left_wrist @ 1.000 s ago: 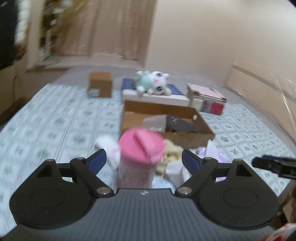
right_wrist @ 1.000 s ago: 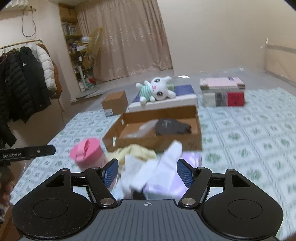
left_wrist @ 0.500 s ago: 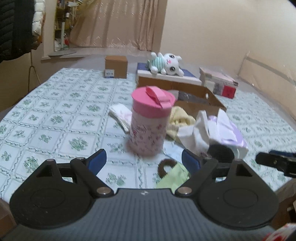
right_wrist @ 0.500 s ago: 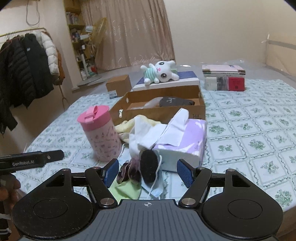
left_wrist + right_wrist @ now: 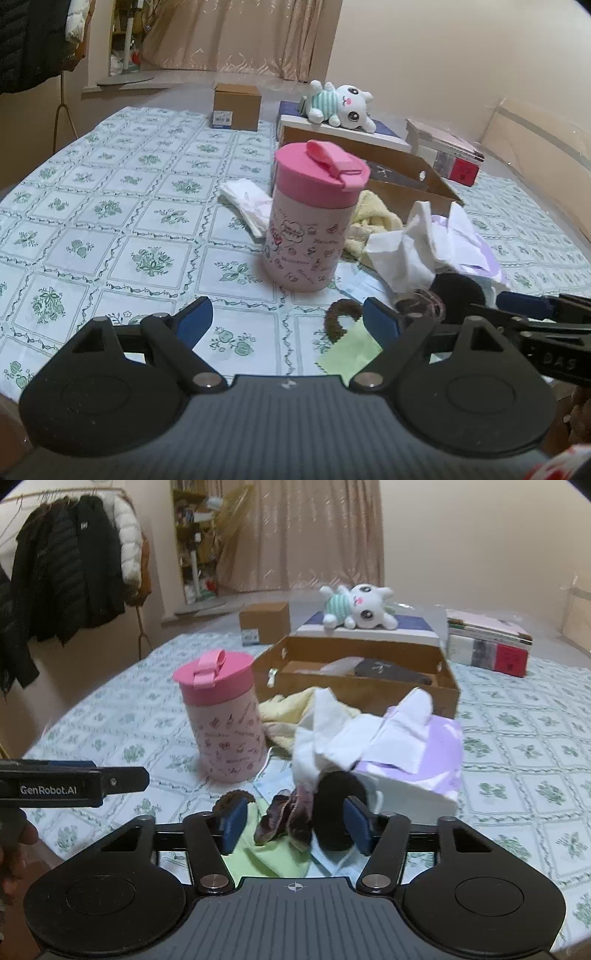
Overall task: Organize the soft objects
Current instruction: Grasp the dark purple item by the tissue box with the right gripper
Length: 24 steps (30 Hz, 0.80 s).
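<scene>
A pile of soft things lies near the table's front: a white cloth point(image 5: 332, 731), a yellow cloth point(image 5: 288, 709), a dark maroon scrunchie point(image 5: 288, 819), a black round pad point(image 5: 334, 805), a brown hair tie point(image 5: 338, 317) and a light green cloth point(image 5: 351, 350). My right gripper point(image 5: 293, 823) is open, its jaws either side of the scrunchie and black pad. My left gripper point(image 5: 288, 325) is open and empty, low over the table in front of the pink cup point(image 5: 314, 218). A plush bunny point(image 5: 356, 607) lies on a white box at the back.
An open cardboard box point(image 5: 354, 686) with dark items stands behind the pile. A purple tissue box point(image 5: 421, 768) sits to the right. A small brown box point(image 5: 236, 107) and stacked books point(image 5: 487, 642) stand at the back. Coats hang at the left.
Both grippers have drawn back and dropped toward the table's front edge. The right gripper now brackets the scrunchie and black pad; its jaws have narrowed.
</scene>
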Each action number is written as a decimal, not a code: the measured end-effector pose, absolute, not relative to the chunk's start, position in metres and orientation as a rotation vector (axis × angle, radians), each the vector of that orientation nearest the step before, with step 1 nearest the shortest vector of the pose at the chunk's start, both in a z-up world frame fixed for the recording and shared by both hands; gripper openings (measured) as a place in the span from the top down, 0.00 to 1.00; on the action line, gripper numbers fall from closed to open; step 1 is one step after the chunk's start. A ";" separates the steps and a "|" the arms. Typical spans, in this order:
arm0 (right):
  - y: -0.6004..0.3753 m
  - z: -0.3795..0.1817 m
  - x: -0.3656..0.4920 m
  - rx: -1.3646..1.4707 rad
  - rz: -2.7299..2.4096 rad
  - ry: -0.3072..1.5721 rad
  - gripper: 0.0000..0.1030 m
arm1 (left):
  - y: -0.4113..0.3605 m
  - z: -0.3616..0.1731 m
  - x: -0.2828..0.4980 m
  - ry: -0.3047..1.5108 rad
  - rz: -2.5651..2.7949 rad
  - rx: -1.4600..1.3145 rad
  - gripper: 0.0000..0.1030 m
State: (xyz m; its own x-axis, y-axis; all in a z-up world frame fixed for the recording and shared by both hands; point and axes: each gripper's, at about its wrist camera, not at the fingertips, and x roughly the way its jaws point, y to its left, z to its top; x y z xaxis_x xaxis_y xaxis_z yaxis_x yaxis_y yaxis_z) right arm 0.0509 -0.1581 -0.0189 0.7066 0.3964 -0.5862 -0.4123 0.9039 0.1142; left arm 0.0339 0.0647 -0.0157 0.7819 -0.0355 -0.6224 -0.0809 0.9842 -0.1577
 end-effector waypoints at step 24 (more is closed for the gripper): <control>-0.129 -0.036 0.076 -0.124 0.425 0.619 0.88 | 0.061 -0.037 0.052 0.706 -0.054 -0.187 0.16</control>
